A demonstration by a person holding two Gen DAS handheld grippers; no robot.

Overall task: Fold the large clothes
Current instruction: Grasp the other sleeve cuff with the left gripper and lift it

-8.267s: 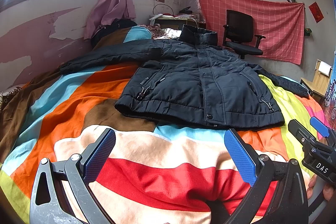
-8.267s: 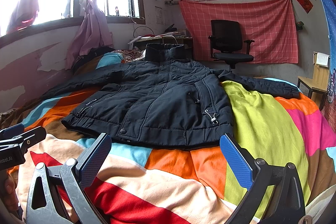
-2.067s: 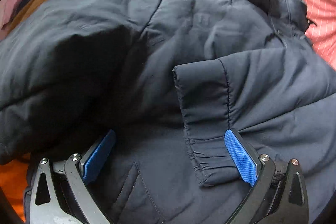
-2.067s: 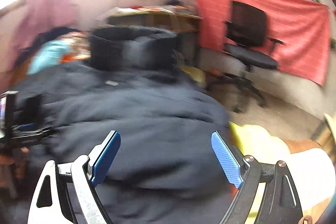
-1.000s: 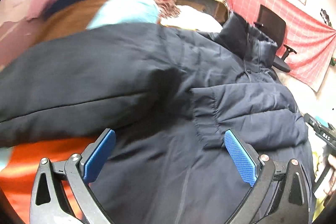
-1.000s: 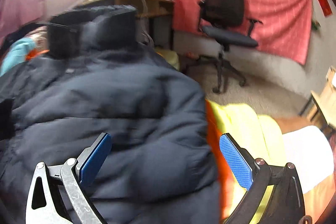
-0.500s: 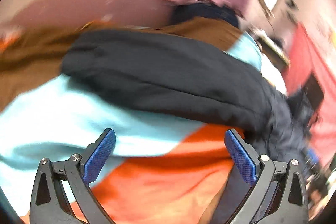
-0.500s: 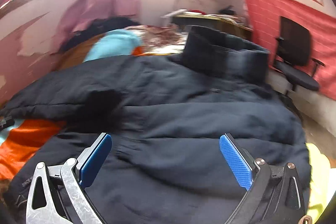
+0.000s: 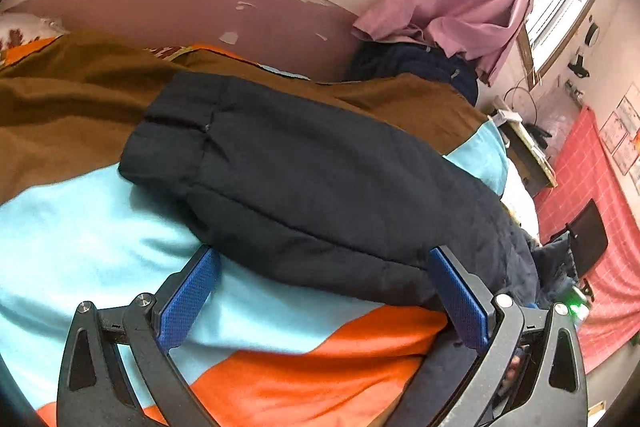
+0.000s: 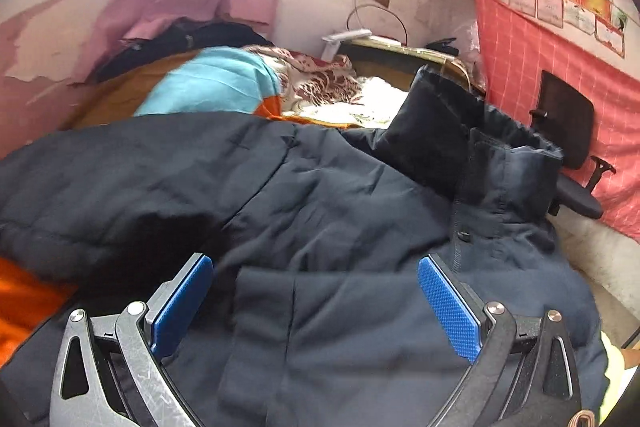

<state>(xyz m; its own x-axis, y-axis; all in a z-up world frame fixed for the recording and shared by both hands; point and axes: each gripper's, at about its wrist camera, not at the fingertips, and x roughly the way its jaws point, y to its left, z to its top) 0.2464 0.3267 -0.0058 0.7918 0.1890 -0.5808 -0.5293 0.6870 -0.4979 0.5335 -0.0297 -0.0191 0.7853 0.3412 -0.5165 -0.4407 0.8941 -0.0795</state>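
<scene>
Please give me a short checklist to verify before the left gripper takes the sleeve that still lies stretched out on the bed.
1. Left gripper open: ok, jaws wide apart, nothing between them.
2. Outstretched sleeve free to lift: ok, it lies flat on the striped blanket, nothing on top.
3. Sleeve cuff visible: ok, its end points toward the wall.
4. Left gripper lined up on cuff: not ok, it faces the sleeve's middle.
5. Right gripper open: ok, above the jacket body, holding nothing.
6. Other sleeve folded in: ok, lying across the jacket front.
</scene>
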